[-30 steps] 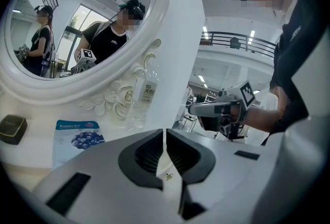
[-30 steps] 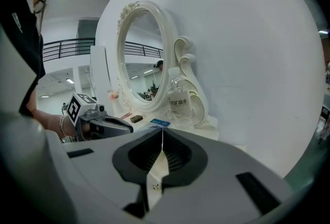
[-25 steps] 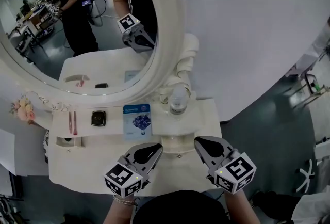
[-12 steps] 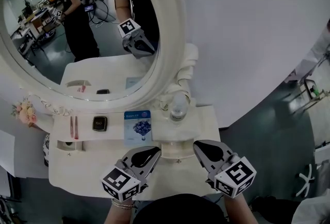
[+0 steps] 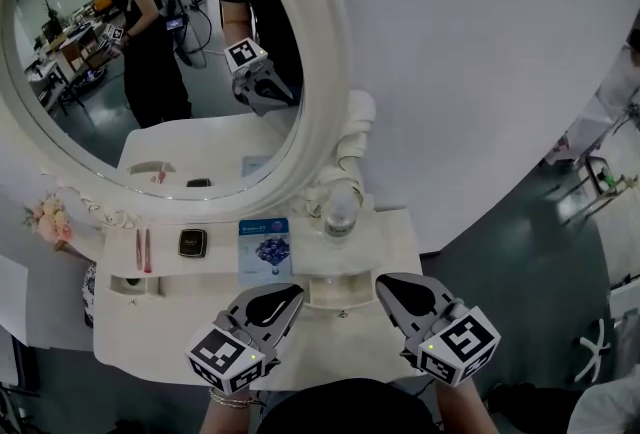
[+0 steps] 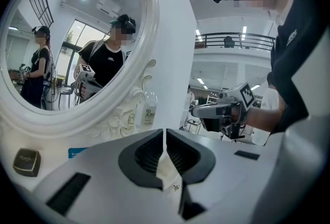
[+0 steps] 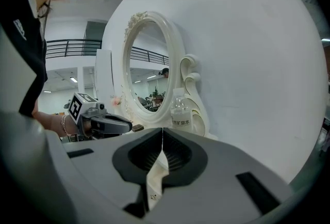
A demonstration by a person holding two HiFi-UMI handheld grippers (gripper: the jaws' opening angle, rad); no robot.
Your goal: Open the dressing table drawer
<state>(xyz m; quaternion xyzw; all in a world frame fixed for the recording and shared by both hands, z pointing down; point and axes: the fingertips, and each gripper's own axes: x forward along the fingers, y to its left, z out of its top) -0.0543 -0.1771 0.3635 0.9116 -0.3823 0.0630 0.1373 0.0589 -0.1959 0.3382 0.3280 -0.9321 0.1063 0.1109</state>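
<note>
head view gets left tool (image 5: 288, 296) and right tool (image 5: 388, 286) over the table (image 5: 160, 322) front, small centre drawer (image 5: 335, 294) between them, tool views show jaws pinched together, empty, drawer just a cream sliver there, can't tell if it's pulled out

White wall (image 5: 480, 42) — grey glossy floor (image 5: 520, 252), railed balcony (image 6: 232, 40) behind.

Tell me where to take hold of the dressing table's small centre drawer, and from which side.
Grip the small knob on the drawer front, seemingly its only protruding part. That front faces away from the mirror, so come in from that open side, roughly level, one jaw on each side. The right hand-held gripper is shut and would need opening first.
</note>
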